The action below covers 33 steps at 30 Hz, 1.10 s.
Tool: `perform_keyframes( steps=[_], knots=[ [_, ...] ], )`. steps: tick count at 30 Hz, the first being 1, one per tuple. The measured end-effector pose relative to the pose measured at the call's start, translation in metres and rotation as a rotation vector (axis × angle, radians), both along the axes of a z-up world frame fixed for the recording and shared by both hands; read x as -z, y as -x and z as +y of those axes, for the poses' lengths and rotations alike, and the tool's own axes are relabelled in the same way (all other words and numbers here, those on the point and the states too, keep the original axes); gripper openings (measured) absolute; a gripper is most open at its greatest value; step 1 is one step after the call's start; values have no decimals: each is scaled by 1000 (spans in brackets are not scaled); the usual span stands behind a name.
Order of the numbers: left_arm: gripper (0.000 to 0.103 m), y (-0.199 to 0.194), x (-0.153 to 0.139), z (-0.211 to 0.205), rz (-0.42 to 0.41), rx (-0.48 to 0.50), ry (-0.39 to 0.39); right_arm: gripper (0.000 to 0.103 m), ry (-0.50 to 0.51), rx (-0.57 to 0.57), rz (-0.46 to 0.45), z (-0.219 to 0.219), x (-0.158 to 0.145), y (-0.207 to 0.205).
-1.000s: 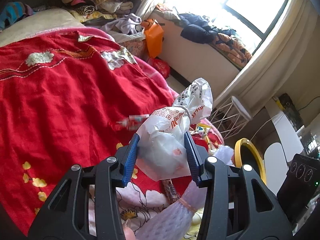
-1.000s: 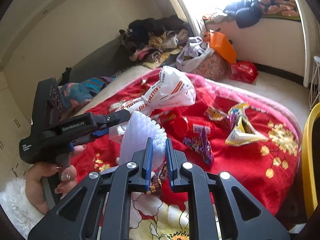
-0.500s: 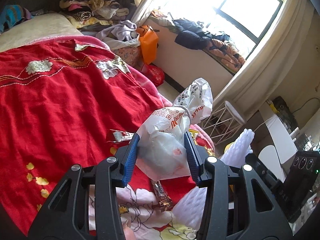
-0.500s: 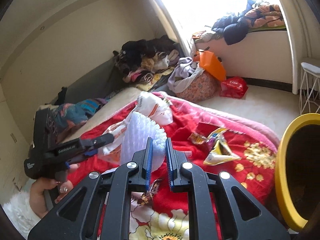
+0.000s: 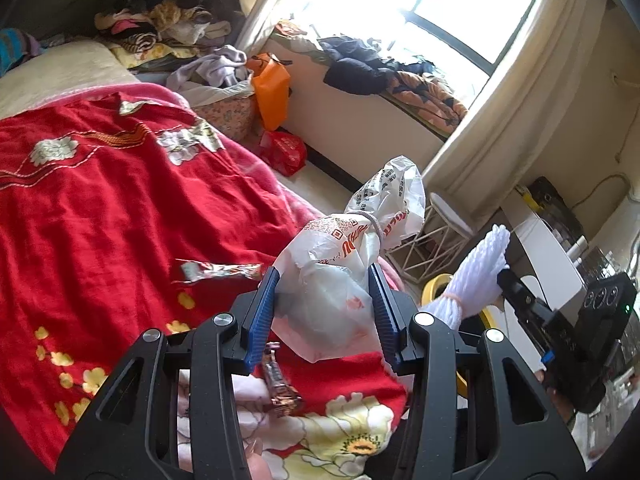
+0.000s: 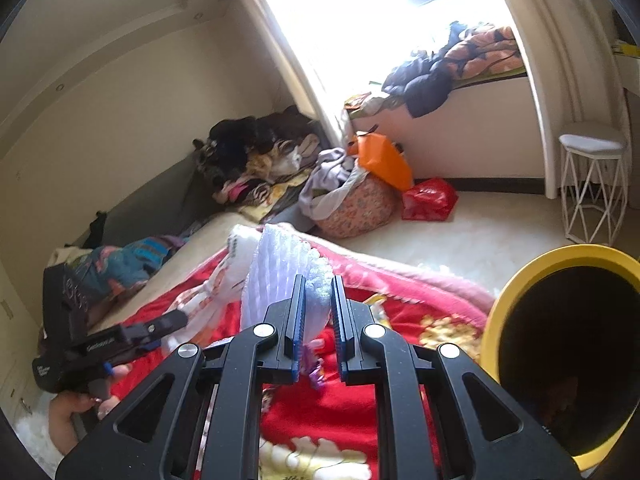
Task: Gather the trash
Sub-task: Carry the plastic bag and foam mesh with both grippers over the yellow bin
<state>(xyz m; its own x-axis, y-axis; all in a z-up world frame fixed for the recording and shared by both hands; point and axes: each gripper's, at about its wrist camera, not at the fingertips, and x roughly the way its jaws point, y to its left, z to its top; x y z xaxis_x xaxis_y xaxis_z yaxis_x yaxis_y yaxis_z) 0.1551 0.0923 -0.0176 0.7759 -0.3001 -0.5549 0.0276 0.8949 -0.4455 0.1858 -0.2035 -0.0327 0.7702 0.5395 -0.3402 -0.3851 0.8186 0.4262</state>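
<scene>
Yellow bin (image 6: 520, 292) mouth open, unobstructed beside R gripper (image 6: 316, 328).

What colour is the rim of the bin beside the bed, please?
Yellow: the bin rim shows best in the right wrist view.

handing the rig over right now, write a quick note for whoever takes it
Left claw: shut on the tied white plastic bag, held above the red blanket.
Right claw: shut on the white foam net, close to the yellow-rimmed bin.
Done: both pieces picked up.
Left: drop both in the bin, then collect the wrappers still on the blanket, a silver one and a brown one.
</scene>
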Motion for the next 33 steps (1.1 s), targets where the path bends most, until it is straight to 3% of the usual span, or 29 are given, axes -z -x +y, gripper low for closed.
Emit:
perform_keyframes(
  steps=[17,33],
  knots=[
    [38,3,-6,-39,-13,77,-25,13,-43,218,-28,-82,-1,-2],
    [38,4,-7,-77,-29,136,-66,13,-29,374,-43,-128,2,2]
  ],
)
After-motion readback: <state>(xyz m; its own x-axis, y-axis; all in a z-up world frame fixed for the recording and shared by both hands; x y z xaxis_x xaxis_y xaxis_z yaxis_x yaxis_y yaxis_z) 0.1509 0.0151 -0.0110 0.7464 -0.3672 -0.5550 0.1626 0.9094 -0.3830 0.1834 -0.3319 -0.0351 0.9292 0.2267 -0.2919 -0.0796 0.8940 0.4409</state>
